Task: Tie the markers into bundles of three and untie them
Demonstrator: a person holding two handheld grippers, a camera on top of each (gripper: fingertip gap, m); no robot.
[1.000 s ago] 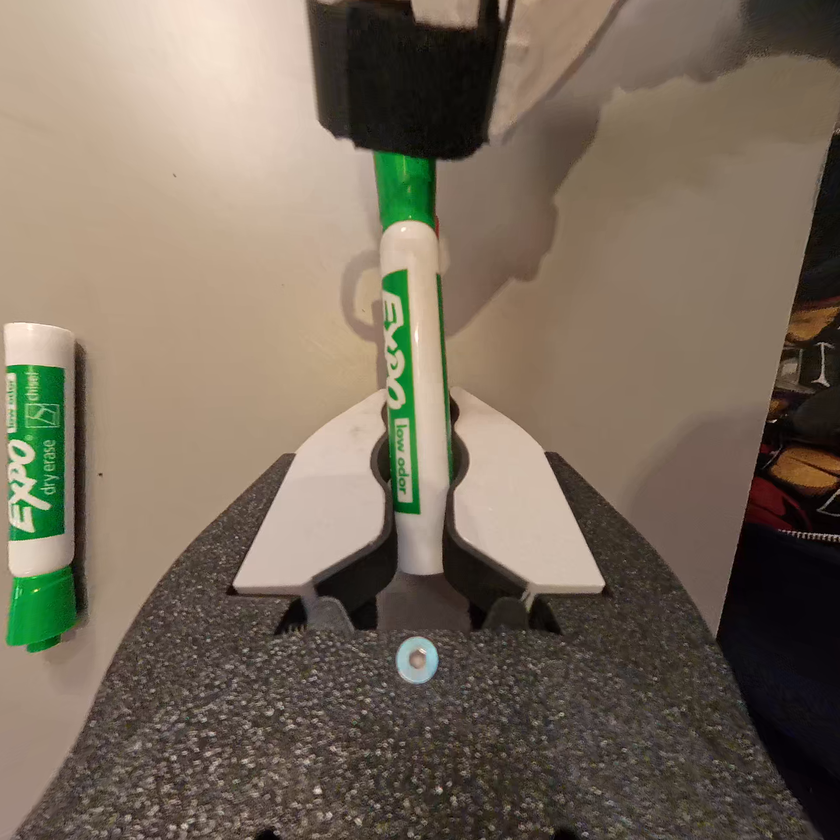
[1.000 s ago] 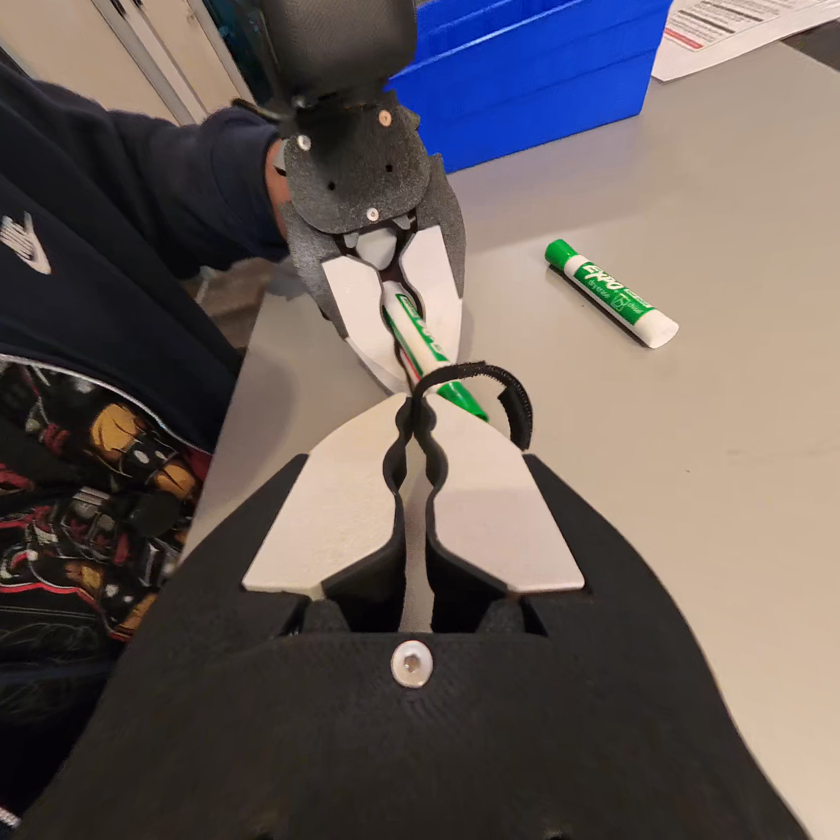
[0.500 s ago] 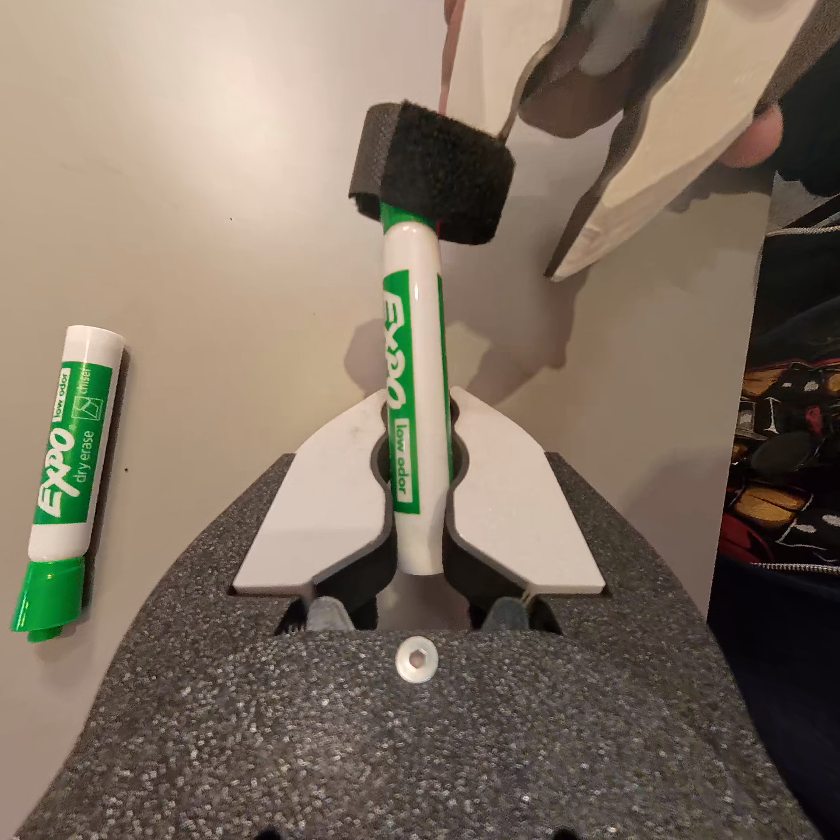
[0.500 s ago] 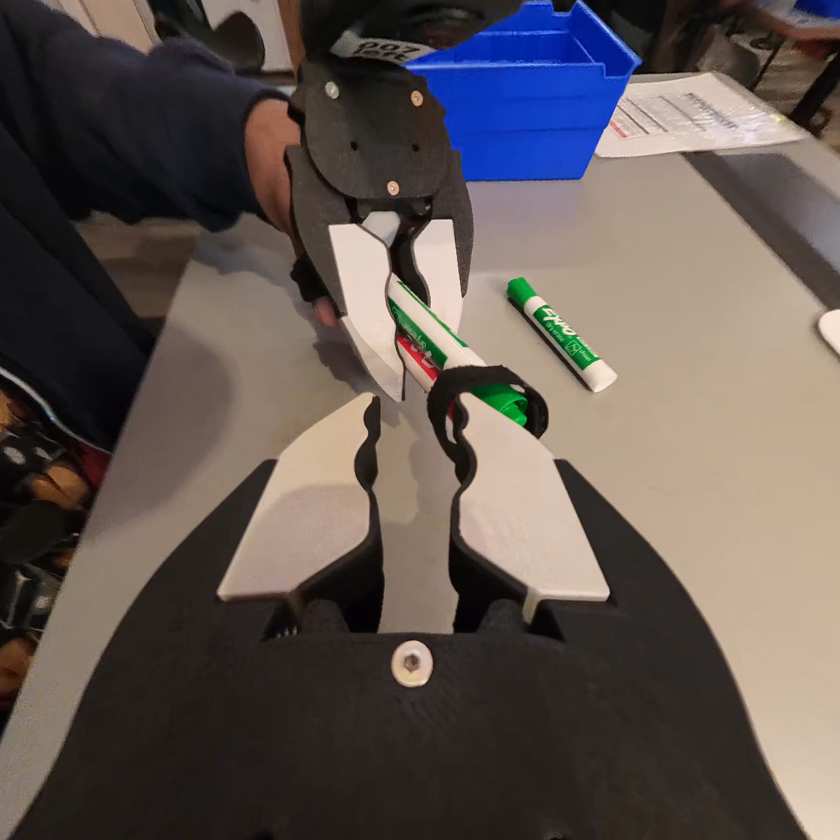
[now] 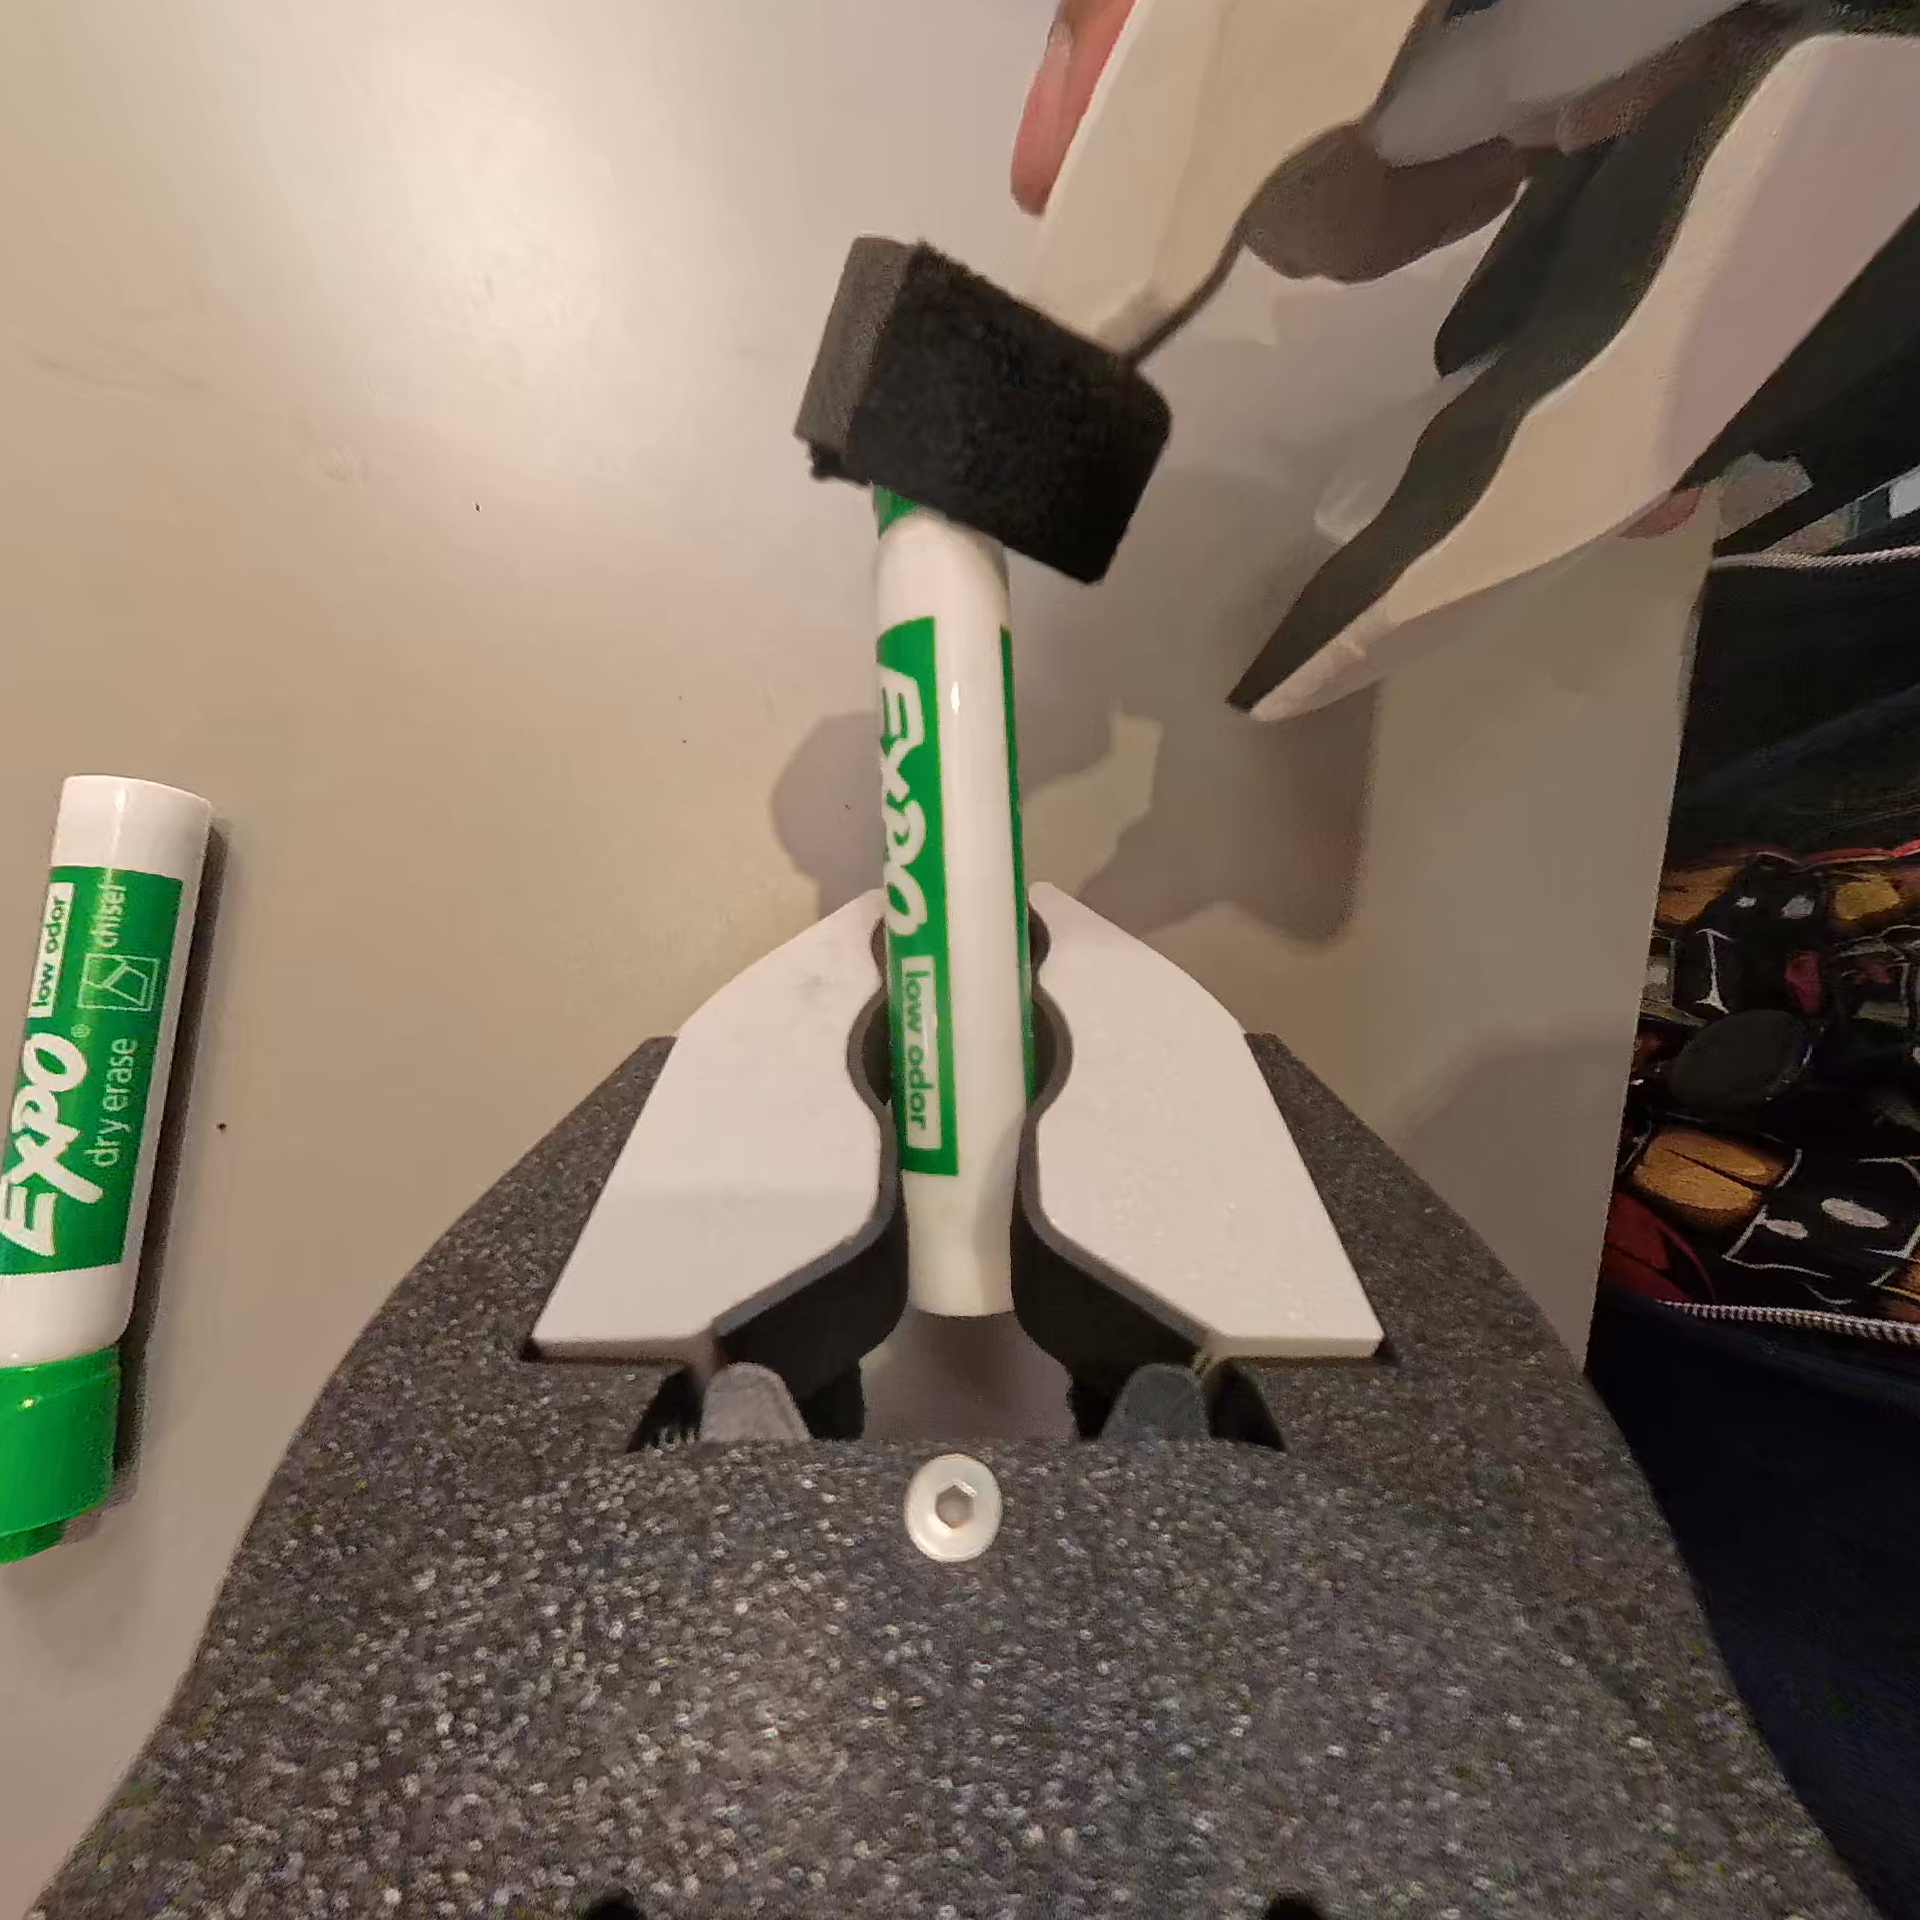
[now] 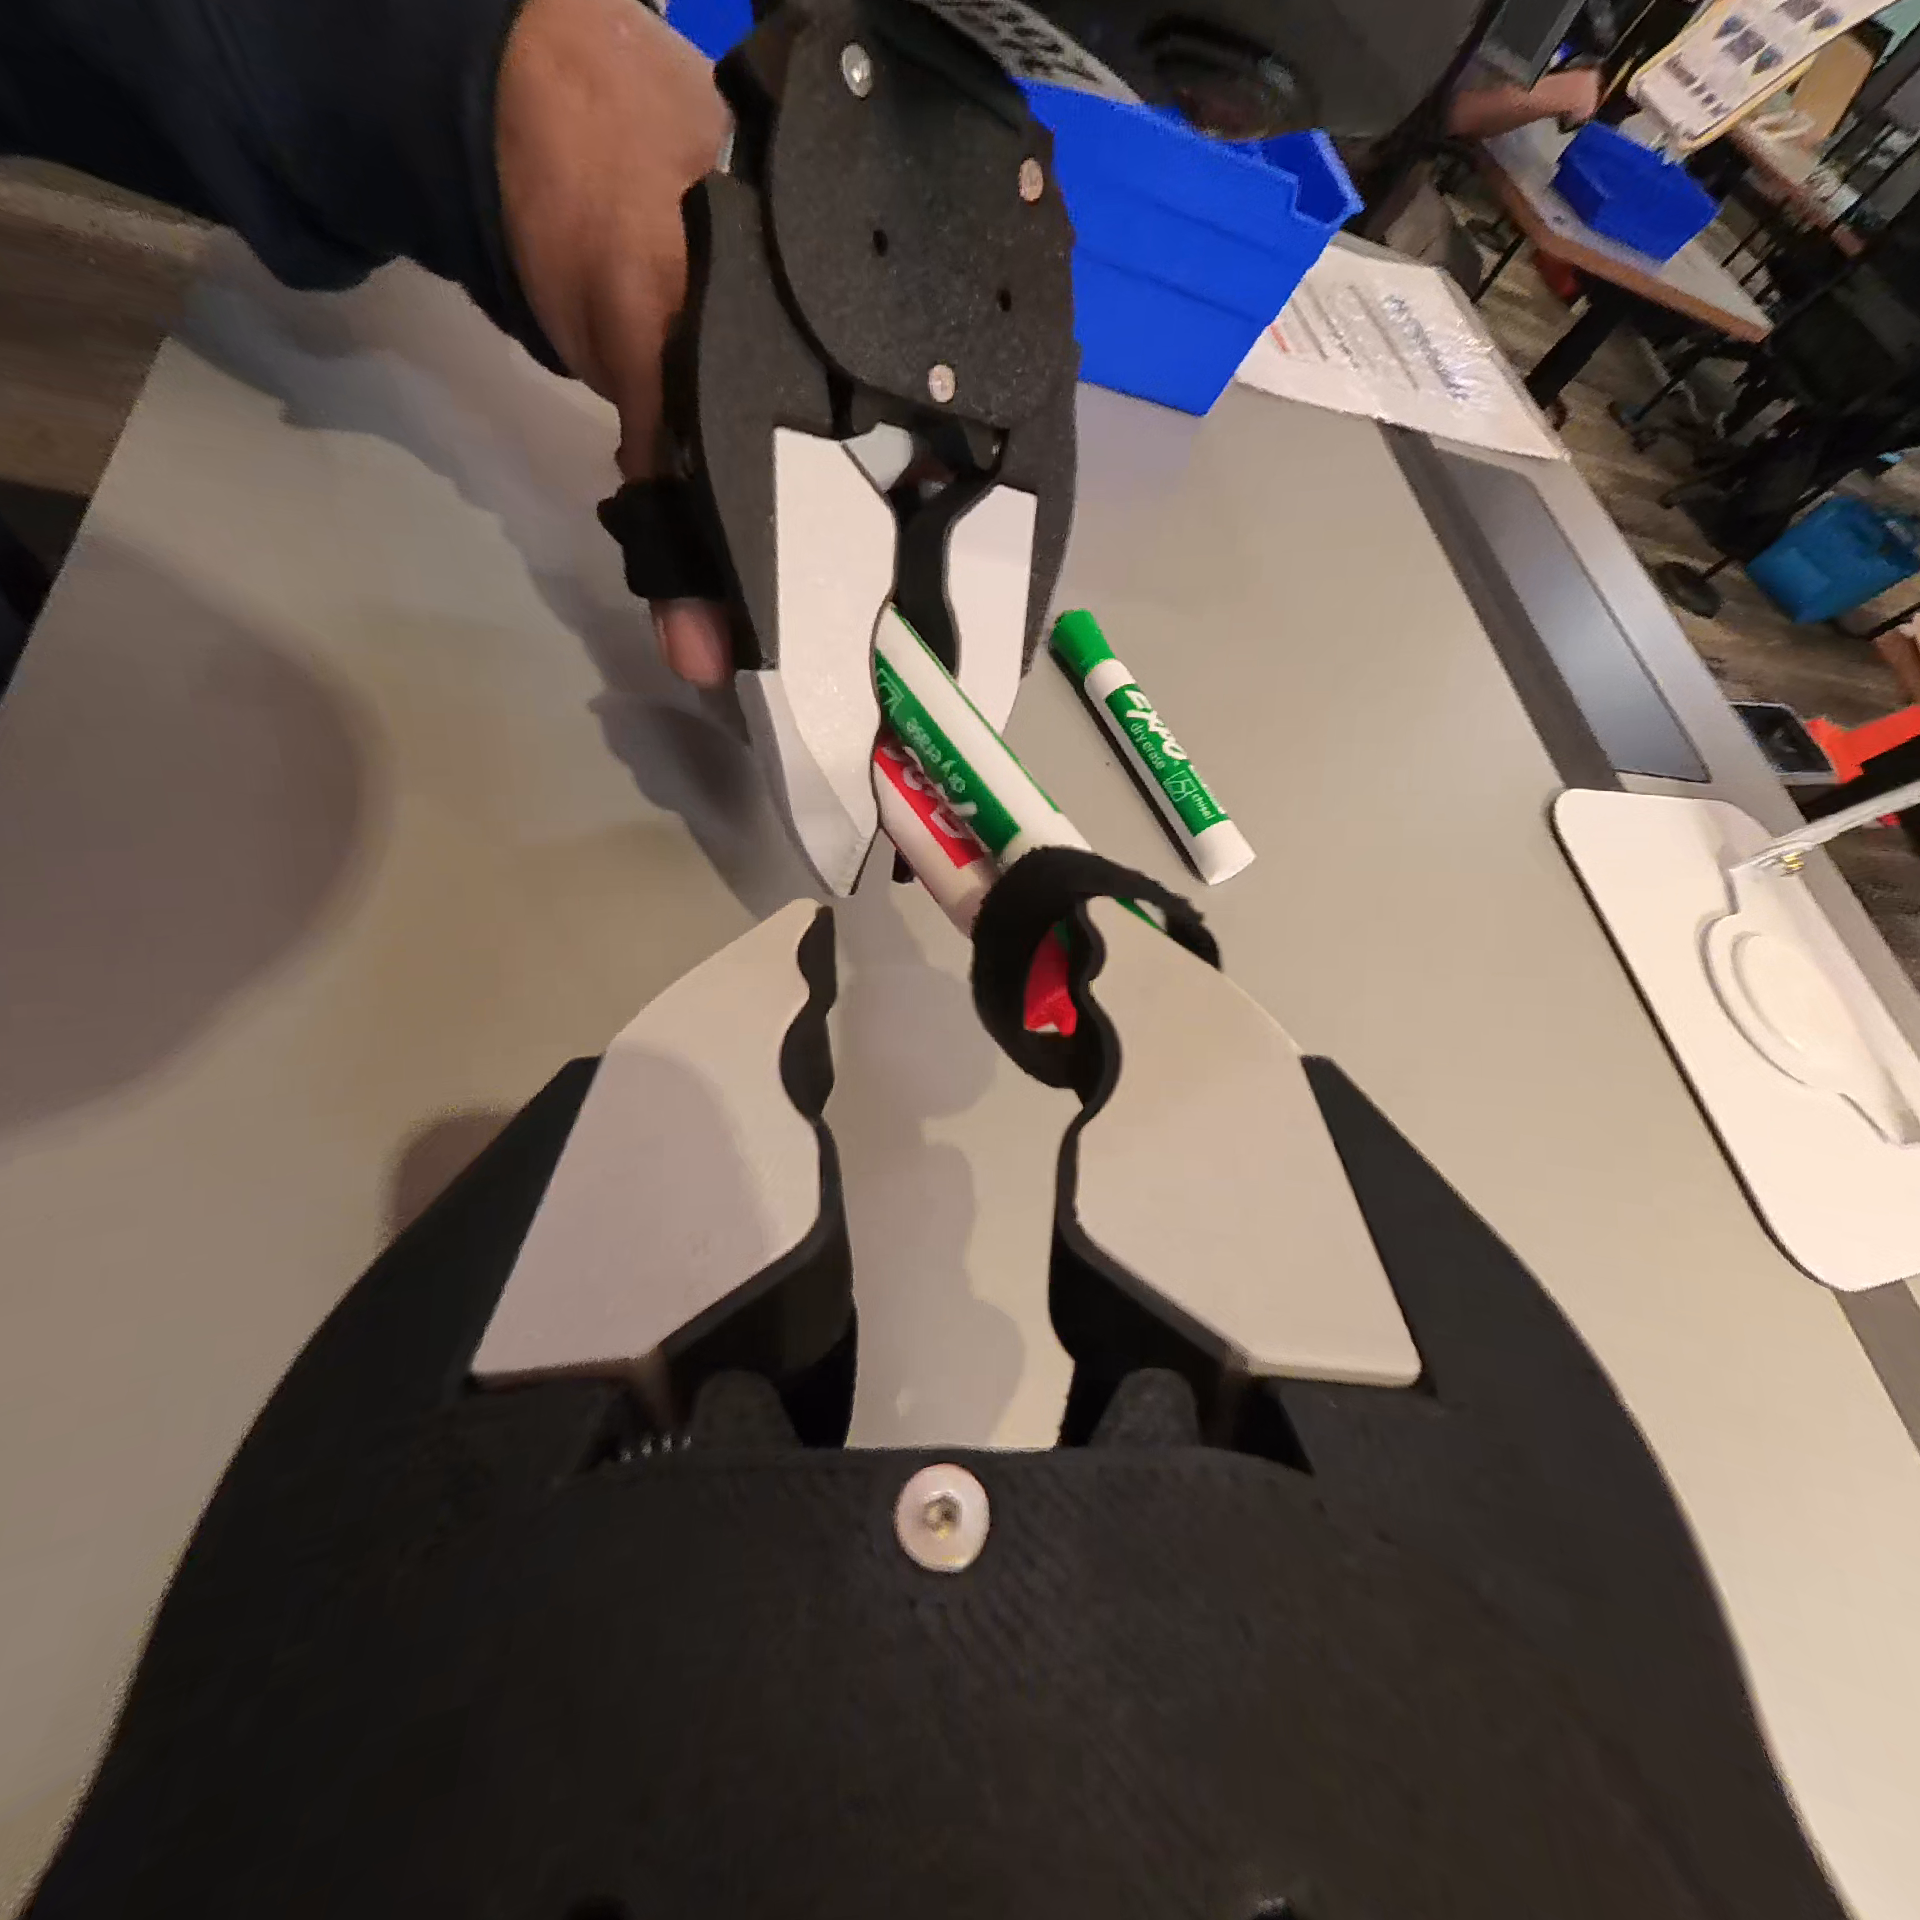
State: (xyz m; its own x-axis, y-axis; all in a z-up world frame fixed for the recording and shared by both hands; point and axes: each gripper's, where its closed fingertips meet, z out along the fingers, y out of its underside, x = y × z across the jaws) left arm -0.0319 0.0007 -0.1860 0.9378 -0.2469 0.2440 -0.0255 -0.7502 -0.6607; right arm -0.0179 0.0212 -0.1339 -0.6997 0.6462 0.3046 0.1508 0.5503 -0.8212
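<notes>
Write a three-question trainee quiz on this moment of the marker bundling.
1. True or false: the right gripper is open.
2. What does the left gripper hold? A) a green marker and a red marker B) the blue bin C) nothing
3. Fill in: the black strap is looped around the markers' ____ ends.

Key: 1 true. 2 A: green marker, red marker. 3 capped. The loose green marker lies on the table.

Blue bin (image 6: 1174, 281) at the grey table's (image 6: 1351, 1039) far edge, laminated sheet (image 6: 1382, 353) beside it, white pad (image 6: 1745, 1039) near right.
</notes>
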